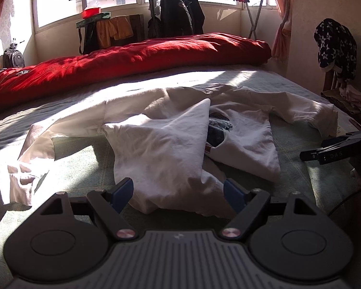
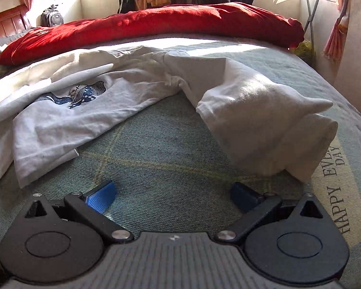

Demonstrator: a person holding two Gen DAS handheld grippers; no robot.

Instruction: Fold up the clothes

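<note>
A white long-sleeved shirt [image 1: 161, 144] with a dark blue print [image 1: 216, 130] lies crumpled on the green bedspread [image 1: 84, 166]. Its hem is partly turned over the print. My left gripper [image 1: 178, 191] is open, its blue pads on either side of the shirt's near hem, low over the bed. In the right wrist view the shirt [image 2: 84, 106] lies to the left and one sleeve [image 2: 264, 122] is bunched to the right. My right gripper [image 2: 174, 195] is open and empty over bare bedspread [image 2: 161, 144], between body and sleeve. It also shows in the left wrist view [image 1: 325, 154].
A red duvet [image 1: 132, 65] lies rolled along the bed's far side. Behind it are a drying rack with dark jackets [image 1: 180, 14] and windows. A star-patterned garment [image 1: 337, 45] hangs on a chair at the right. A wooden headboard [image 2: 7, 24] is at far left.
</note>
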